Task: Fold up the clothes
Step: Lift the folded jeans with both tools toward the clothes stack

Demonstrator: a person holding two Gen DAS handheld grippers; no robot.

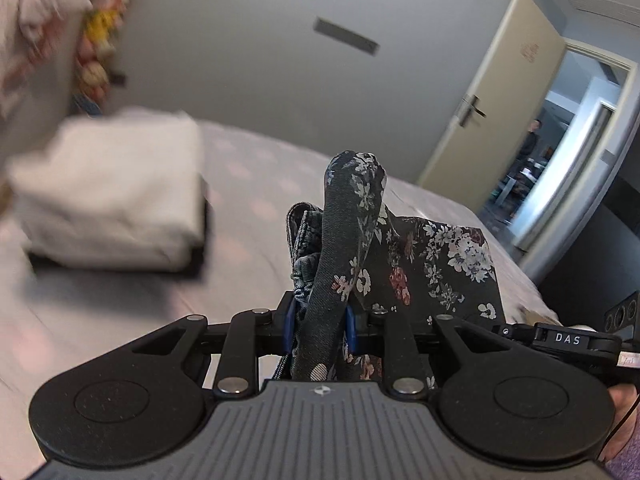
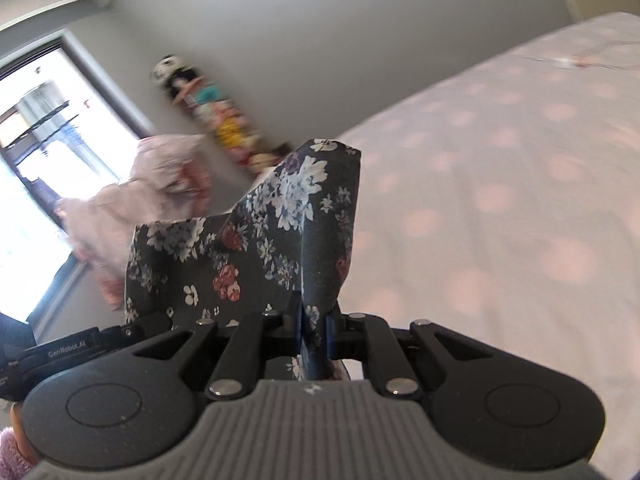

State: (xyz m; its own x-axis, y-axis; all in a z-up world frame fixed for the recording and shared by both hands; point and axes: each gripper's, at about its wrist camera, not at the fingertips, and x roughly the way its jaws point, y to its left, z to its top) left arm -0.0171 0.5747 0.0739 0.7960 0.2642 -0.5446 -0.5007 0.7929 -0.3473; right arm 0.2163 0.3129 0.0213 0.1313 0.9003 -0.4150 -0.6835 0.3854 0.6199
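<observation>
A dark garment with a flower print (image 1: 440, 264) is lifted above the bed, stretched between both grippers. In the left wrist view my left gripper (image 1: 320, 328) is shut on a thick bunched fold of it, which sticks up between the blue pads. The right gripper's body (image 1: 568, 338) shows at the far right of that view, holding the other end. In the right wrist view my right gripper (image 2: 315, 330) is shut on a thinner fold of the same flowered garment (image 2: 248, 248), whose corner stands up in front of the camera. The left gripper's body (image 2: 68, 348) shows at the left.
The bed (image 2: 500, 208) has a pale cover with pink dots. A stack of folded white cloth (image 1: 116, 196) lies on it to the left. A pink garment (image 2: 160, 192) hangs near the window (image 2: 44, 152). Plush toys (image 1: 100, 36) hang on the wall. A door (image 1: 496, 92) stands ajar at right.
</observation>
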